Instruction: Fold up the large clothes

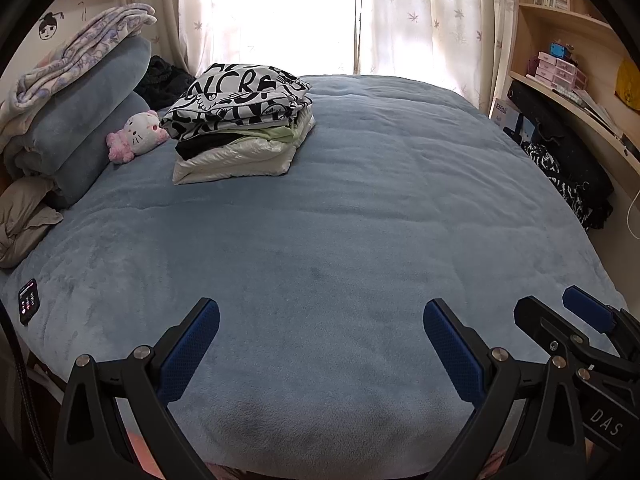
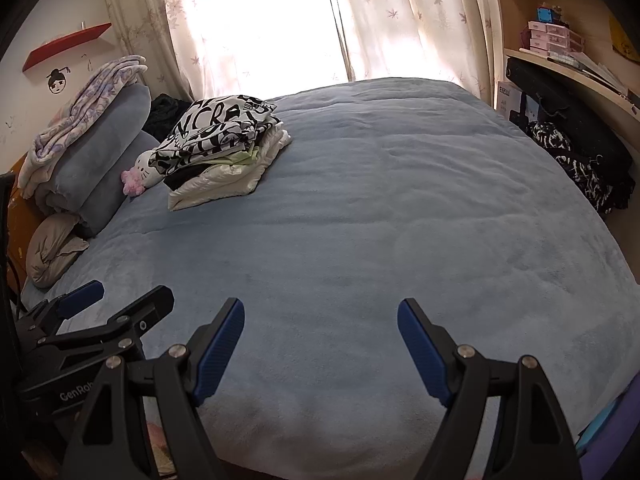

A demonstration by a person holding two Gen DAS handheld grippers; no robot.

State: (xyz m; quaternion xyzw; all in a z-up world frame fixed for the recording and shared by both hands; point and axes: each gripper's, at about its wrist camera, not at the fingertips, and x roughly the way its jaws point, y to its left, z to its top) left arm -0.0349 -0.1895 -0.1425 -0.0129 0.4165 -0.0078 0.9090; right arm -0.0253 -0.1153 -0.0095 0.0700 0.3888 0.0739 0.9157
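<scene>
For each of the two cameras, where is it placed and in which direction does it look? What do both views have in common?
Left wrist: sits on the left hand-held gripper, open, looking forward across the blue bed blanket toward the curtained window; the right hand-held gripper shows at the lower right.
Right wrist: sits on the right hand-held gripper, open, facing the same way; the left hand-held gripper shows at the lower left.
Shared: the blanket, the folded clothes stack, the cat plush toy, the shelves.
</scene>
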